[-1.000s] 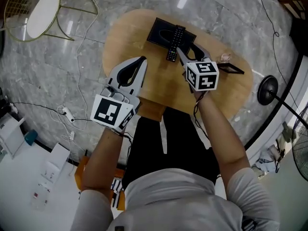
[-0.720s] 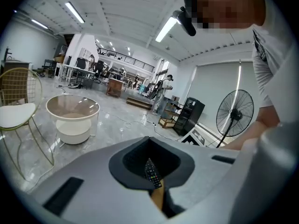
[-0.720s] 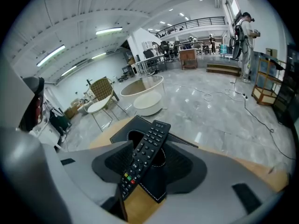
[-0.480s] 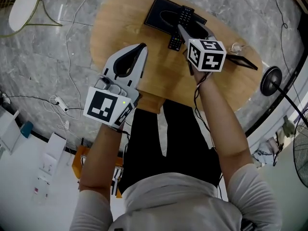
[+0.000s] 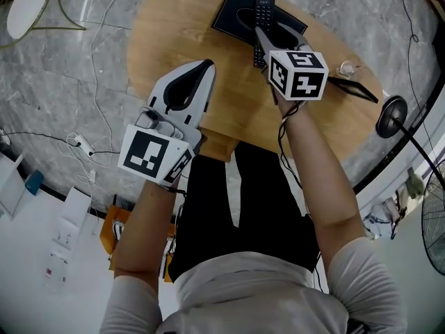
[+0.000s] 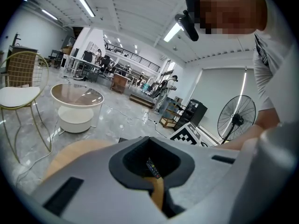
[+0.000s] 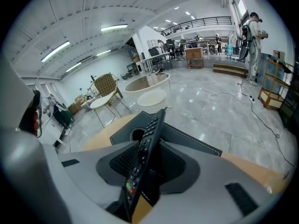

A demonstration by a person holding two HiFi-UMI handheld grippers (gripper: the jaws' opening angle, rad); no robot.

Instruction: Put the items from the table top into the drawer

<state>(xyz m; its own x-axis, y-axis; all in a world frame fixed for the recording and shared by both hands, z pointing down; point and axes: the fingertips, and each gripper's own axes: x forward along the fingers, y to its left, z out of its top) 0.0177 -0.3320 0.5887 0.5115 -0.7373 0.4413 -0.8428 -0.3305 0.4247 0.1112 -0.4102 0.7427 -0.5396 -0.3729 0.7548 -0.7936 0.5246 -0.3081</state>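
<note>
**Right tool on the remote, left tool idle**

Status: my right gripper is clamped on the remote. Its 2 jaws have just been closing, and the right gripper view shows the remote standing on edge between them, keypad facing left. The grip is on the near half. The far half sticks out past the tips, over the black tray at the far side of the table. I can't tell whether the near end still touches the wood.

My left gripper has its jaws together with nothing in them. It hangs over the near left part of the table.

Handling:
- The remote is a light, stiff plastic bar, so it won't flex.
- The casing looks smooth and the pads sit on its narrow edges, so it could pivot or slip in the grip.
- The overhang gives it leverage, so I'd expect some droop at the far end. A grip nearer the middle would balance it better.
- Rubber keys face sideways, so clamp force isn't on them. That's good.
- It isn't fragile, but I wouldn't drop it in.

Drawer: I don't see it clearly. The wooden piece under the near edge may be its front, about 1 reach back toward me.
</note>
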